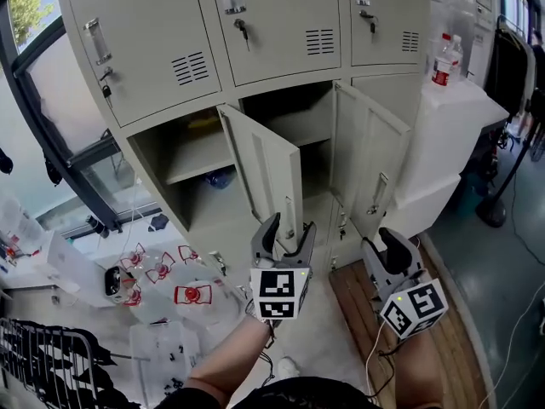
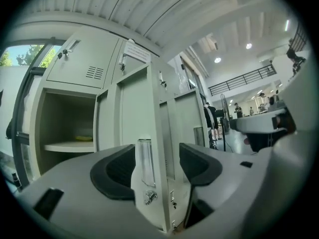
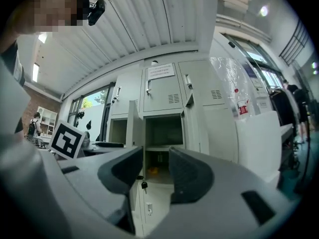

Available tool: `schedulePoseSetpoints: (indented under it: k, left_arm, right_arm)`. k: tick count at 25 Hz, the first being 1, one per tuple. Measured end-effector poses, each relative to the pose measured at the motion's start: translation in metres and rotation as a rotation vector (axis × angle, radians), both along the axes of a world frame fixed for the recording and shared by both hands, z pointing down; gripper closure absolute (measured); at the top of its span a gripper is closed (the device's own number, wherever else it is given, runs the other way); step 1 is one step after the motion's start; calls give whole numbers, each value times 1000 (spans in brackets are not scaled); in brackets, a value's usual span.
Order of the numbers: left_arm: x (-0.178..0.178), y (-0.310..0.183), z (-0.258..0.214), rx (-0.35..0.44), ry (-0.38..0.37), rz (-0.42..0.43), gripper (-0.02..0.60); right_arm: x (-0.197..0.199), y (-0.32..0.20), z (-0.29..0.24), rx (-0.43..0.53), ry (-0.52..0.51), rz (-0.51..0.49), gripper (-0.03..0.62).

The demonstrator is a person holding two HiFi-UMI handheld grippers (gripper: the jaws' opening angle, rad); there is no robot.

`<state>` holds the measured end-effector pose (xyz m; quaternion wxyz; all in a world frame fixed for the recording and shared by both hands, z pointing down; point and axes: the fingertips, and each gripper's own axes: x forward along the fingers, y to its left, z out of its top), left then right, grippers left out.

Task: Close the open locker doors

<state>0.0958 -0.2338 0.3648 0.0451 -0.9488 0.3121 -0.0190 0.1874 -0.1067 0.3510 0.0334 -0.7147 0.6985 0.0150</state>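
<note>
Left claw [image 1: 285, 235] spread, straddling the upright free edge of the left door [image 1: 264, 169], which stands open dead ahead | right claw [image 1: 387, 254] spread, empty, just below the right door [image 1: 372, 156] | each claw nearest its own door

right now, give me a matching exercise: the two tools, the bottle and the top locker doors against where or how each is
1 left tool
2 right tool
3 bottle
4 top locker doors

a on the white cabinet
b jaws astride an open door edge
c shut
d jaws apart, nothing between

Pairs: 1-b, 2-d, 3-a, 4-c
</note>
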Motion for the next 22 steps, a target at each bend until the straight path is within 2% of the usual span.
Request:
schedulePoseSetpoints:
  k: [9, 16, 22]
  left_arm:
    - [15, -18, -2, 13, -17, 53, 314]
    - [23, -30, 5, 9, -36, 72, 319]
    - [18, -30, 6, 3, -13, 98, 321]
  right_arm:
    - [-7, 2, 4, -7, -12, 96, 447]
    - [-11, -10, 5, -18, -17, 118, 447]
    - [-15, -17, 7, -24, -22, 114, 447]
